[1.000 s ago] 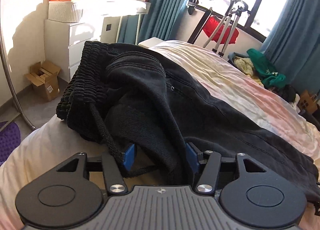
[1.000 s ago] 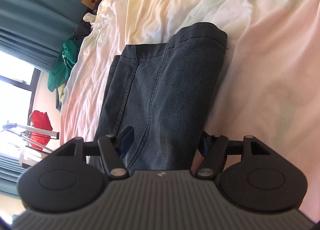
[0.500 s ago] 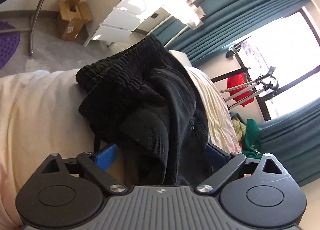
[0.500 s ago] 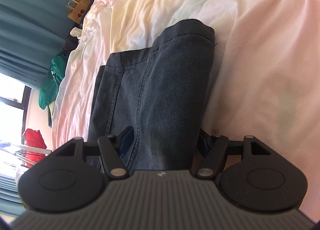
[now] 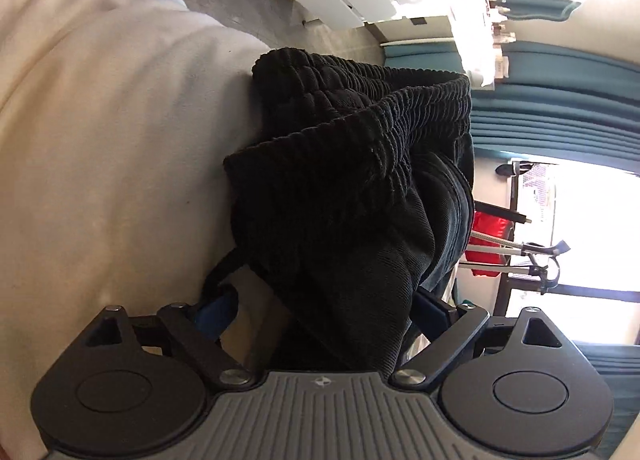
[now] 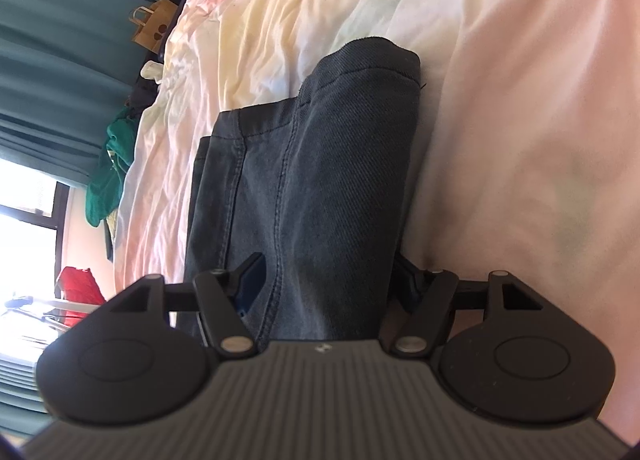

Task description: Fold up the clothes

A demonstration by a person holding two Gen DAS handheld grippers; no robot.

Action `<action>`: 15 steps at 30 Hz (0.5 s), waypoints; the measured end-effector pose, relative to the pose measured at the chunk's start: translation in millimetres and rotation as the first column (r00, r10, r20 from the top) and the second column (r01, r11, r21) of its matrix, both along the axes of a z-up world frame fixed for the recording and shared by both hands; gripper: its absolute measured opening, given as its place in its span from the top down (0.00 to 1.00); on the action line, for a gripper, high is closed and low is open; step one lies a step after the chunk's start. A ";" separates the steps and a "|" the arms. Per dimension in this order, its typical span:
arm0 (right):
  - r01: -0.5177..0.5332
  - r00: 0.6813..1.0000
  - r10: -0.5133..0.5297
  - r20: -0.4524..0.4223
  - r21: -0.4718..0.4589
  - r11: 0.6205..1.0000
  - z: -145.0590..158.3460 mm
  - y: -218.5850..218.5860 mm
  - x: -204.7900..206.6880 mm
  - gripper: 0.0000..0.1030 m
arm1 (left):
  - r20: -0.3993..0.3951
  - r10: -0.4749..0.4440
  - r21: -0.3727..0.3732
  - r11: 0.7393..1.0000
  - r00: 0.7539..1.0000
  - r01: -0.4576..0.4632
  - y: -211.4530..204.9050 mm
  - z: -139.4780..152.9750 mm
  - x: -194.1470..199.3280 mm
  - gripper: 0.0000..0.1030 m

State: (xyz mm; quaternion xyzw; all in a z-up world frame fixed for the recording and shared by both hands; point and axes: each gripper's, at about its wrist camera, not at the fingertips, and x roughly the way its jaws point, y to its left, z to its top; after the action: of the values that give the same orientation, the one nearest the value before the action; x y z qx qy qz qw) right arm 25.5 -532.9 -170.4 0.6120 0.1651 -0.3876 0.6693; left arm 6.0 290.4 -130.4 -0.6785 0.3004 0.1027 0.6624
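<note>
Since a second ago my left gripper (image 5: pixel 324 310) has rolled hard over to one side, so the room now lies sideways in its view, and its blue-padded fingers have spread apart from the close pinch they had on the cloth; the waist end of the black cotton trousers (image 5: pixel 352 196), with its ribbed elastic waistband (image 5: pixel 360 108), now sits bunched between wide jaws that look slack on it rather than clamped. My right gripper (image 6: pixel 324 280) has barely shifted: the hemmed leg ends of the same trousers (image 6: pixel 312 164) run up between its fingers, which stand a fair way apart around the cloth, and I cannot tell whether they truly bite on it. The garment lies along the pale, pink-tinted bedsheet (image 6: pixel 520 120), waist near the bed's edge and legs stretched toward the middle. I judge this to be the lengthwise fold done and the crosswise fold about to start. Next I would need to take a firm hold of one end again, lift it clear and carry it over onto the other end, keeping the layers aligned so the bunched waistband flattens.
</note>
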 end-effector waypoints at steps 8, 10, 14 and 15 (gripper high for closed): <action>0.003 1.000 -0.003 -0.009 -0.010 1.000 1.3 1.8 -0.3 0.34 | 0.012 0.204 -0.190 0.962 0.979 -0.198 26.7 -28.3 -17.9 0.26; 0.001 1.000 -0.001 -0.016 -0.016 1.000 1.5 2.5 1.0 0.34 | 0.038 0.184 -0.165 0.970 0.982 -0.176 31.1 -26.8 -6.5 0.32; -0.008 1.000 0.007 -0.030 -0.037 0.999 0.8 3.4 3.2 0.34 | 0.031 0.061 0.073 0.995 0.998 -0.063 36.5 -3.6 26.8 0.57; -0.015 0.999 0.014 -0.038 -0.047 0.999 0.5 3.1 4.1 0.34 | 0.034 0.056 0.159 0.985 0.998 -0.061 40.9 6.6 30.3 0.65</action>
State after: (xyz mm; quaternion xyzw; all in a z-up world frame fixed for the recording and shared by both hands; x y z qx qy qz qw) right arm 29.6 -529.7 -169.9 0.5874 0.1727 -0.3980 0.6832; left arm 36.3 331.3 -123.8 -0.6333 0.2615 0.1357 0.7157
